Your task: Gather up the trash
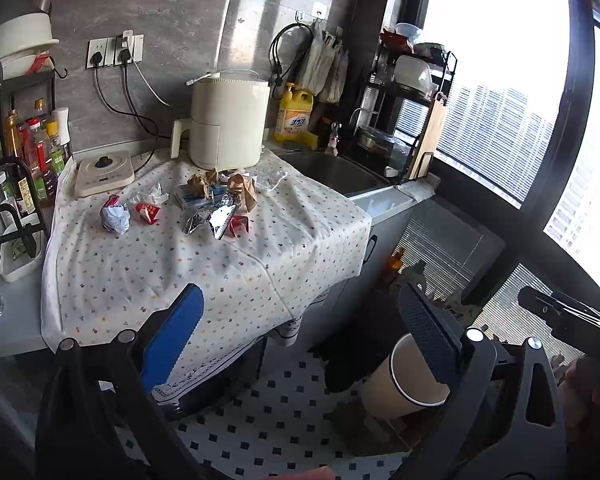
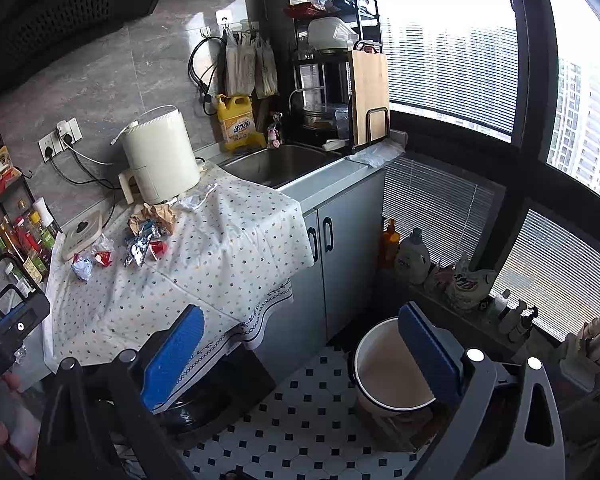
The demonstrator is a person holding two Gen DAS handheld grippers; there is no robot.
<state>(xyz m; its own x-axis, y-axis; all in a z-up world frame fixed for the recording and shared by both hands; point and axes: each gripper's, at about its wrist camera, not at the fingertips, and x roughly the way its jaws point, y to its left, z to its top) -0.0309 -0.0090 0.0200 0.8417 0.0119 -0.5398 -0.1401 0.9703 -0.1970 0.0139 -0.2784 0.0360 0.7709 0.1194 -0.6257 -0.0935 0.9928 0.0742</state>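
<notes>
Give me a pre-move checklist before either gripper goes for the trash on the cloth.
1. Left gripper open, nothing between its fingers: ok.
2. Right gripper open, nothing between its fingers: ok.
3. Trash in plain sight on the cloth, uncovered: ok.
4. Bin upright on the floor, mouth open: ok.
5. Path to the trash free: ok; the bare near part of the cloth lies in front of the pile.
6. Air fryer clear of the pile: not ok; crumpled brown paper lies right at its base.
</notes>
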